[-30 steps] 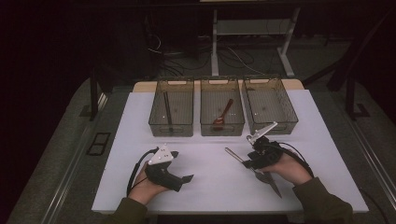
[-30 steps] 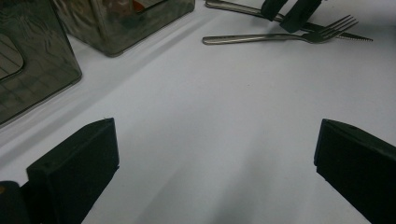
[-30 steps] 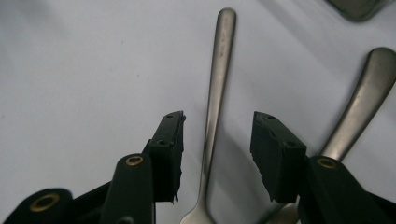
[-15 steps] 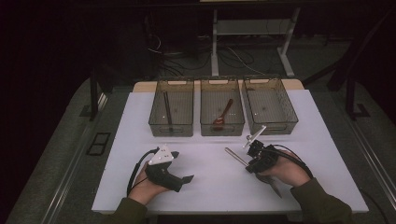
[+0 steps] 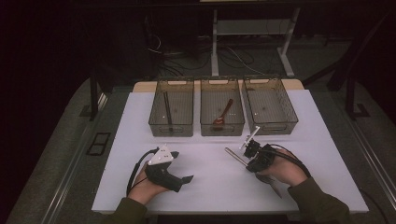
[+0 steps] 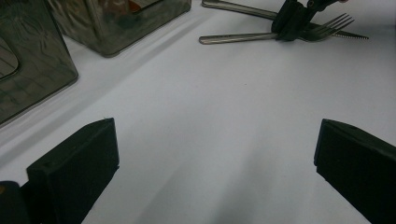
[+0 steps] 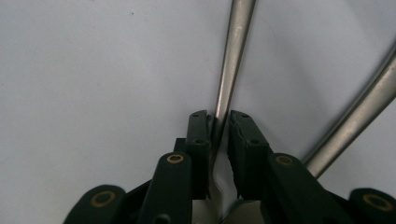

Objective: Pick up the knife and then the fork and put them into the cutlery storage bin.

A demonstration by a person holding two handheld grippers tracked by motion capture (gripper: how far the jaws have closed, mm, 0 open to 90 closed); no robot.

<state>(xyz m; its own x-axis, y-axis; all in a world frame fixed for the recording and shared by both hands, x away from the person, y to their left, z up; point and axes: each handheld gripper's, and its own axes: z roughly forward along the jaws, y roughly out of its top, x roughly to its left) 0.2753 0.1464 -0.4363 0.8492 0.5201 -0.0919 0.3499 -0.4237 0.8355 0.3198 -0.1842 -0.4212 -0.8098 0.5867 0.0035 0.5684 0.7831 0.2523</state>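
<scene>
My right gripper (image 7: 219,123) has just been closing; its jaws now stand narrow with the fork (image 7: 233,60) handle between them, and the pads look to be touching its sides. Against the picture a second ago, the grey plate on this gripper has tipped and swung a little left in the high view, while the hand itself has barely shifted. My left gripper (image 5: 187,178) has stayed put, lying on its side on the table (image 5: 205,186), jaws wide with nothing between them. The right gripper view gives me the grip itself: the fork's handle runs straight up and away from the jaws, and a second steel handle, the knife (image 7: 359,116), crosses at a slant on the right, apart from the jaws. The left gripper view gives what neither other view does: the fork's tines (image 6: 334,25) and the knife's toothed blade. In it the fork lies on the white table with tines toward the right and handle toward the left, the right gripper (image 6: 292,21) clamped over its neck. In the high view the fork (image 5: 233,154) lies in front of the right bin (image 5: 273,123), long axis slanting from upper left to lower right, handle end toward the middle bin (image 5: 222,128).
</scene>
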